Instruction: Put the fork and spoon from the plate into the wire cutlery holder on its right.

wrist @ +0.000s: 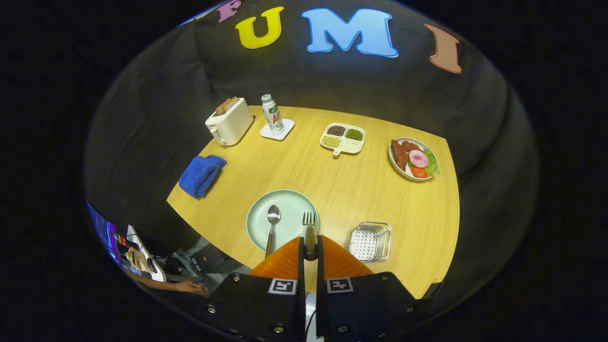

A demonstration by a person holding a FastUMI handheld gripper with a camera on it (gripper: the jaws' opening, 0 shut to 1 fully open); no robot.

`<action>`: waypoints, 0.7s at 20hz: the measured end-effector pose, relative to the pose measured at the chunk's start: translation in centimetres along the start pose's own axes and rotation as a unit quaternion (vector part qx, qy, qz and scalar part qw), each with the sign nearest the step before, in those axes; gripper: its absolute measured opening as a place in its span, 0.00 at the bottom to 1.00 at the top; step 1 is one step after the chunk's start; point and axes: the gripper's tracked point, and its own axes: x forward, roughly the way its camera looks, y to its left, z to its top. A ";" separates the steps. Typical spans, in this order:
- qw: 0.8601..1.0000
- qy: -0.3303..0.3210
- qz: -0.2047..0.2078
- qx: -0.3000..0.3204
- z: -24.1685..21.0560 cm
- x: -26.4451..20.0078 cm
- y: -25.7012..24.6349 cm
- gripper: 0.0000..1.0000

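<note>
The fork point(309, 230) is caught by its dark handle between the two orange fingers point(285, 261) of the gripper point(309, 247), which are closed tight on it from both sides. Its tines point straight ahead of the jaws, over the near right edge of the pale green plate point(289, 204). I cannot tell whether the tines touch the plate or hang just above it.

The spoon point(271, 225) lies on the same plate, just left of the fingertips, bowl away from the gripper and handle running back toward the plate's near rim, beside the left finger.

The wire cutlery holder point(371, 241) sits on the wooden table point(332, 180) just to the right of the fingers, near the plate but apart from it. It looks like a shallow metal basket with a perforated bottom, and nothing shows inside it.

Farther ahead of the jaws stands a white divided dish point(344, 138) with grains and beans in its compartments. Beyond and to the right is a plate of food point(413, 158) with sausage, a pink slice, tomato and lettuce. Ahead and to the left, a small bottle point(272, 114) stands upright on a white coaster point(277, 130), with a white toaster point(229, 122) holding bread beside it. A folded blue cloth point(201, 175) lies near the table's left edge.

Down off the table, left of the gripper body, a person's hand point(187, 286) rests near some cables and equipment.
</note>
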 end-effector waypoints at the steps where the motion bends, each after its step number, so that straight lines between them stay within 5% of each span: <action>1: 1.000 -0.003 -0.007 0.005 -0.2 -0.7 -0.9 0.09; 14: 0.996 0.008 -0.061 0.060 -3.0 -3.3 -8.4 0.09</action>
